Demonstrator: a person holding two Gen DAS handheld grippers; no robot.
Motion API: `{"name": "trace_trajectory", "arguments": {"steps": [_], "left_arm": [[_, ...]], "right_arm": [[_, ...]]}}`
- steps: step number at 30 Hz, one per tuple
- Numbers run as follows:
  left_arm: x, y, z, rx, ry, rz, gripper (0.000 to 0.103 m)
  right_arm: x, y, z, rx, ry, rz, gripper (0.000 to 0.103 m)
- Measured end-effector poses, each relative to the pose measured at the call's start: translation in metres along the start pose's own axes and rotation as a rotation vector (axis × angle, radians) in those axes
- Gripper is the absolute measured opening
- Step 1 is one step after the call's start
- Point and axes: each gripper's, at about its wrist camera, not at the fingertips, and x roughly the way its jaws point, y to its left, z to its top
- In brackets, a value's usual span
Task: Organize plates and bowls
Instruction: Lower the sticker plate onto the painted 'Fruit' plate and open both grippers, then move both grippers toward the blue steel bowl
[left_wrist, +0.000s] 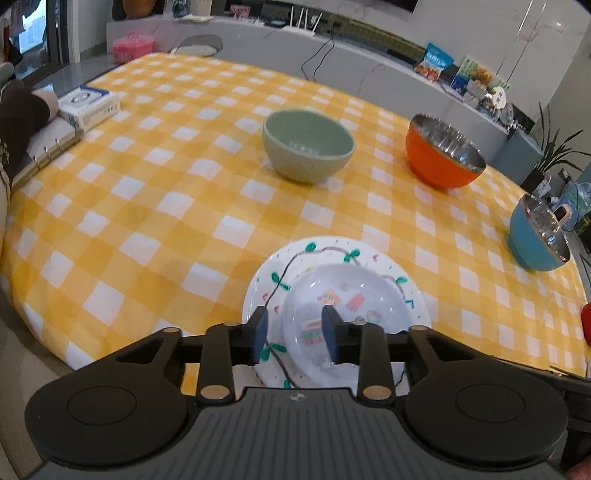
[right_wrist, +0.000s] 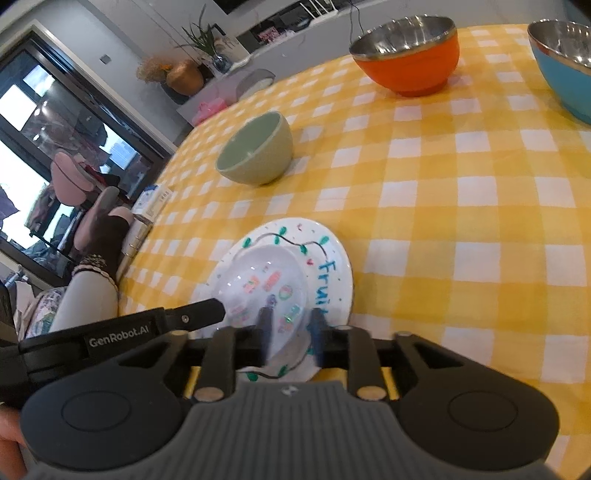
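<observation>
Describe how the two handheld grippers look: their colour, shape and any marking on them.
Both grippers are matt black. The left gripper has two flat rectangular fingers on jointed links with brass-coloured pins, two round discs at the sides, and a grey ribbed body in the middle. The right gripper is built the same way. In the right wrist view, the left one's side reads "GenRobot.AI" in white letters.

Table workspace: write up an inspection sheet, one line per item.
Surface: table under a yellow and white checked cloth.
Job's things: small plate stacked on large plate; green bowl, orange bowl and blue bowl standing apart.
Clutter: white box and ring binder at the far left edge.
Grippers: left gripper and right gripper open, fingers astride the small plate's rim.
Cables: black cable hanging down the cabinet behind.
Surroundings: cabinet, potted plant, window.
</observation>
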Motion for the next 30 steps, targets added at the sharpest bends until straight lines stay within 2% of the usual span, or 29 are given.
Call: {"name": "trace_trajectory", "arguments": {"steps": [4, 12, 23, 27, 30], "left_arm": [[-0.006, -0.002, 0.005, 0.003, -0.027, -0.011, 0.047], [-0.017, -0.017, 0.012, 0.044, -0.062, -0.029, 0.047], [-0.022, -0.075, 0.03, 0.14, -0.128, -0.117, 0.047], [-0.017, -0.103, 0.04, 0.163, -0.144, -0.173, 0.048], [-0.01, -0.126, 0.046, 0.181, -0.145, -0.208, 0.052]], "right_arm": [[-0.004, 0.004, 0.001, -0.031, -0.023, -0.023, 0.034], [-0.016, 0.004, 0.009, -0.04, -0.076, -0.057, 0.041], [-0.058, -0.019, 0.035, 0.012, -0.199, -0.228, 0.045], [-0.084, -0.035, 0.049, 0.038, -0.272, -0.31, 0.049], [-0.103, -0.049, 0.061, 0.061, -0.329, -0.372, 0.05]]}}
